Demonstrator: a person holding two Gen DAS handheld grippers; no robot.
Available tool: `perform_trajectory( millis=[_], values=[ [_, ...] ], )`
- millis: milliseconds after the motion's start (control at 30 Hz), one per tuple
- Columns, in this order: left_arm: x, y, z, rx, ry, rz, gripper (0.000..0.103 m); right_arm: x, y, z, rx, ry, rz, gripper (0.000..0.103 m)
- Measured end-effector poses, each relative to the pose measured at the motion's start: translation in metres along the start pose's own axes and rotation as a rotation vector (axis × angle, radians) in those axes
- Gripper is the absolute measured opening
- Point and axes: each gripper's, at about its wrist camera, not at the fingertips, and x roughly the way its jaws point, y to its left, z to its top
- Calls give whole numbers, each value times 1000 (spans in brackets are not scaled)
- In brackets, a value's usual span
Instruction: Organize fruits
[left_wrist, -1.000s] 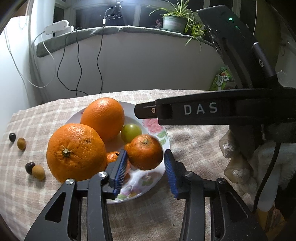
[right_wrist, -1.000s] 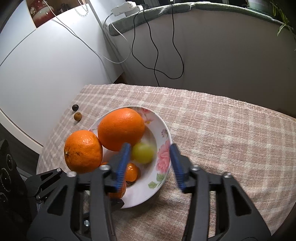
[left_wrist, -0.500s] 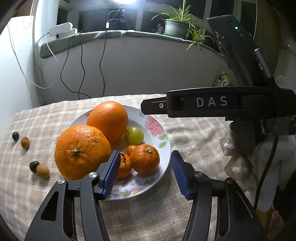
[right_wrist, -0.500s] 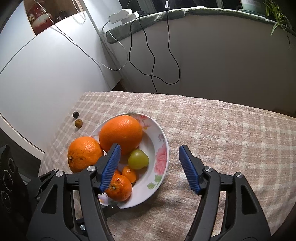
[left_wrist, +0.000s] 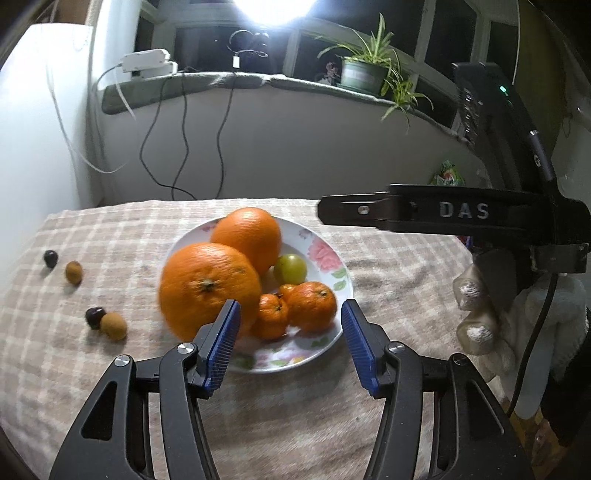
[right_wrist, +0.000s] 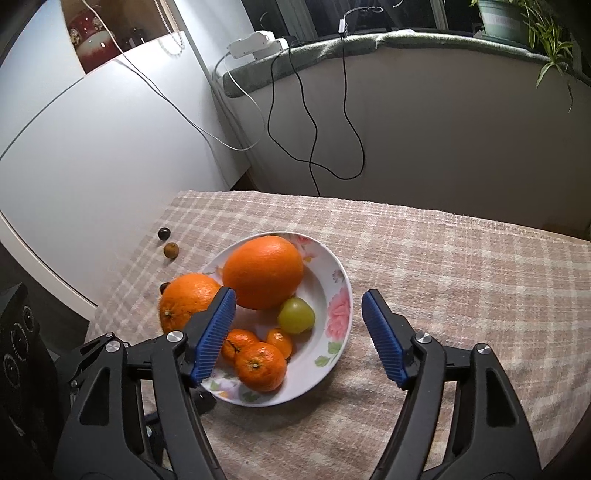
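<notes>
Flowered plate (left_wrist: 325, 258) on checked cloth (right_wrist: 461, 280) held two large oranges (left_wrist: 208, 286), three mandarins (left_wrist: 312, 304), one green fruit (right_wrist: 296, 315). Left gripper (left_wrist: 290, 345) gaped empty. Right gripper (right_wrist: 297, 336) was opening, empty. Small dark and tan fruits (left_wrist: 112, 325) lay off-plate.

1. Table covered by a beige checked cloth (right_wrist: 461, 280).
2. Flowered plate (right_wrist: 341, 295), holding fruit, lying on the cloth.
3. Large orange (left_wrist: 208, 286) at the plate's left edge; whether it rests on cloth or rim cannot be told.
4. Two pairs of small fruits left of the plate: dark one (left_wrist: 50, 258) beside brown one (left_wrist: 74, 272); dark one (left_wrist: 95, 317) touching tan one (left_wrist: 113, 325).
</notes>
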Motion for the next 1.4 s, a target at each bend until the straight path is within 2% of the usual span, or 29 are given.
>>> perform_trajectory(
  millis=[400,667,967,1133,1233,1400],
  values=[
    [-40,58,-15,-93,-47,48,56,-12,45,-2,-113,-39,22,74],
    [-56,110,-28,-180,-54,110,56,-15,96,-7,-257,-52,52,74],
    [-69,161,-29,-247,-80,153,56,3,160,-31,-389,-31,102,74],
    [-68,186,-23,-265,-83,151,52,28,189,-43,-466,16,90,61],
    [-63,199,-20,-268,-77,146,49,46,203,-46,-489,59,87,48],
    [-50,216,-12,-281,-61,119,42,74,218,-42,-501,116,83,44]
  ],
)
